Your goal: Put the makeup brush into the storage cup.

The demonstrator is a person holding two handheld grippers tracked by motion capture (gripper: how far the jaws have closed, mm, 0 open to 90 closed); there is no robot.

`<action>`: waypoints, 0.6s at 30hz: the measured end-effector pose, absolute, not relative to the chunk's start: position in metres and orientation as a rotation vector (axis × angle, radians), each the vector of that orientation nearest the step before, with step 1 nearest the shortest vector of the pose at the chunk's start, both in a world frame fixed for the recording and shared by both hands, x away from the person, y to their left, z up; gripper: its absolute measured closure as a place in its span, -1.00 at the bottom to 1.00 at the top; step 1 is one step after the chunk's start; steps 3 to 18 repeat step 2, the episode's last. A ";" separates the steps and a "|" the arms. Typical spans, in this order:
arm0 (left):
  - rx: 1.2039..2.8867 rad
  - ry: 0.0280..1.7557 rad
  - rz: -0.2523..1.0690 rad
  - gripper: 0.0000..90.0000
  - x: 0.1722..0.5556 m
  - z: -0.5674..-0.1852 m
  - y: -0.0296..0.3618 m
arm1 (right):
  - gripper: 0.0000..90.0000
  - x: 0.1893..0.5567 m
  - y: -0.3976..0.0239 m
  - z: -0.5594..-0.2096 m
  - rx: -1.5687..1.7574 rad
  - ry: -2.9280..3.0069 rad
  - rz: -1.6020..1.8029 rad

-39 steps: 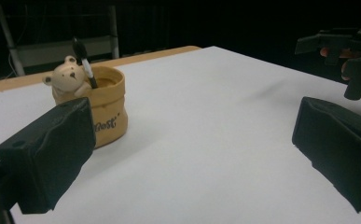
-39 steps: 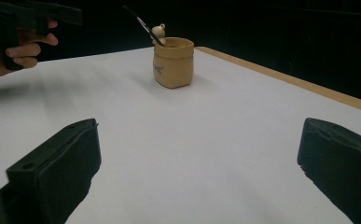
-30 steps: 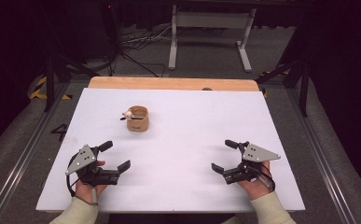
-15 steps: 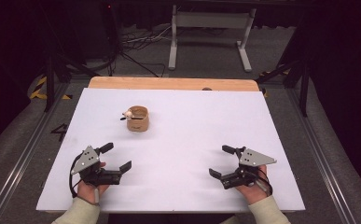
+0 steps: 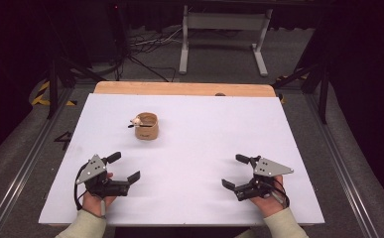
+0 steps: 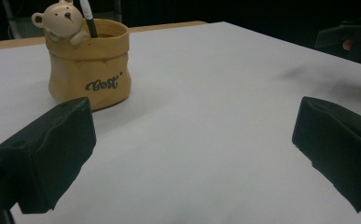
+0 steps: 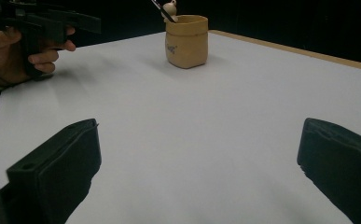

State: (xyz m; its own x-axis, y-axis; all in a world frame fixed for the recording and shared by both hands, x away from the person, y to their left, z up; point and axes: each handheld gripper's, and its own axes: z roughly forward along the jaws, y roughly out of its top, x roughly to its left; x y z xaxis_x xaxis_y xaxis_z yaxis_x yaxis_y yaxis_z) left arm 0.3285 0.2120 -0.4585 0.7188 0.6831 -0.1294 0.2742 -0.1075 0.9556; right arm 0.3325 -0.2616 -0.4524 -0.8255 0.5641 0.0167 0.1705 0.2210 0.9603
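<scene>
A tan fabric-look pen pot (image 5: 146,126) with a small bear figure (image 6: 64,18) and a black-tipped pen (image 6: 88,19) on its rim stands upright on the white table (image 5: 204,129), left of centre and toward the far side. My left gripper (image 5: 125,166) rests near the front left, open, nothing between its jaws. My right gripper (image 5: 232,171) sits near the front right, also open and empty. In the left gripper view the pot (image 6: 89,65) stands ahead and to the left of the gripper (image 6: 192,154). The right gripper view shows the pot (image 7: 186,41) far ahead of the gripper (image 7: 199,163).
A wooden strip (image 5: 179,89) runs along the table's far edge. Beyond it stand a metal frame (image 5: 222,34) and floor cables (image 5: 145,47). Grey rails (image 5: 26,163) flank the table. The other hand with its gripper (image 7: 29,32) sits at upper left in the right gripper view.
Both grippers have drifted slightly toward the near edge of the table, still open. The pot has not moved.
</scene>
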 end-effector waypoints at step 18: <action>1.691 0.774 0.414 -1.00 0.329 -0.459 0.212 | -1.00 0.333 -0.262 -0.452 0.687 2.166 1.639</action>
